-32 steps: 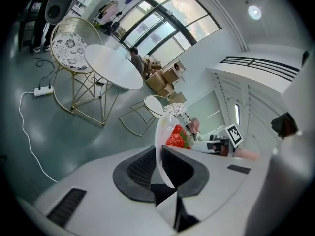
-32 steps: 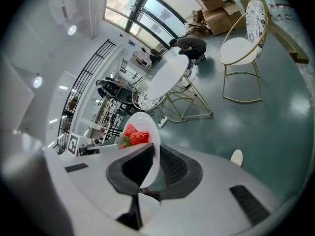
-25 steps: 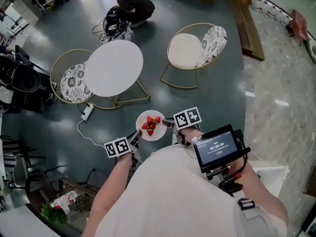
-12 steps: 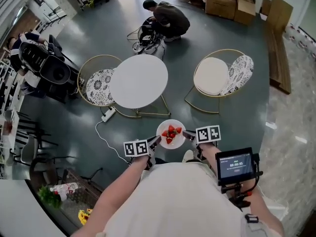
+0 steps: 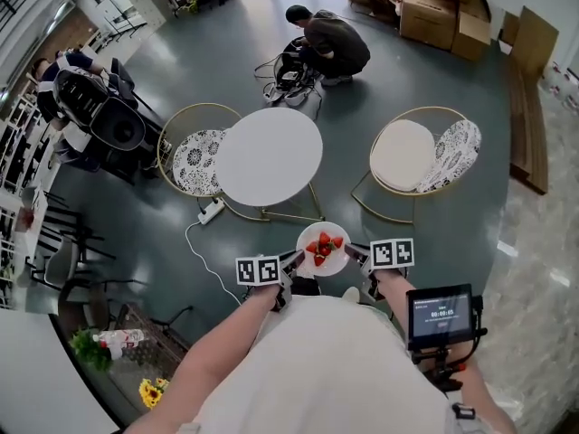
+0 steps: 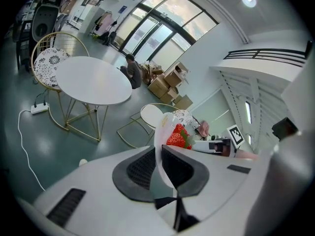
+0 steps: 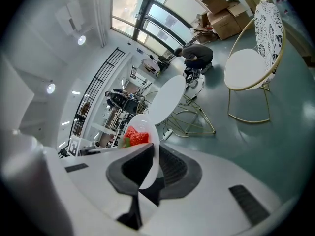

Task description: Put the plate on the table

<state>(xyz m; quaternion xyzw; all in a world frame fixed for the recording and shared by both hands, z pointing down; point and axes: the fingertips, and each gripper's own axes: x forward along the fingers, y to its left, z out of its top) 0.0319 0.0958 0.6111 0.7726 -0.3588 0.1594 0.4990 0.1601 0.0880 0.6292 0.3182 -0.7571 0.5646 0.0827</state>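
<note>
While clamped at opposite rims by left claw [image 5: 294, 259] and right claw [image 5: 354, 251], the stiff, fragile plate [image 5: 337, 261] is judged slip-prone.

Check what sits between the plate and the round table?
Head view: just dark floor and the table's gold legs between the plate and the white table; power strip lies off left.

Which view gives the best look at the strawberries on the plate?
The head view: it looks down onto the strawberries, spread on the white plate. Both gripper views see the plate edge-on, so only part of the red pile shows.
</note>
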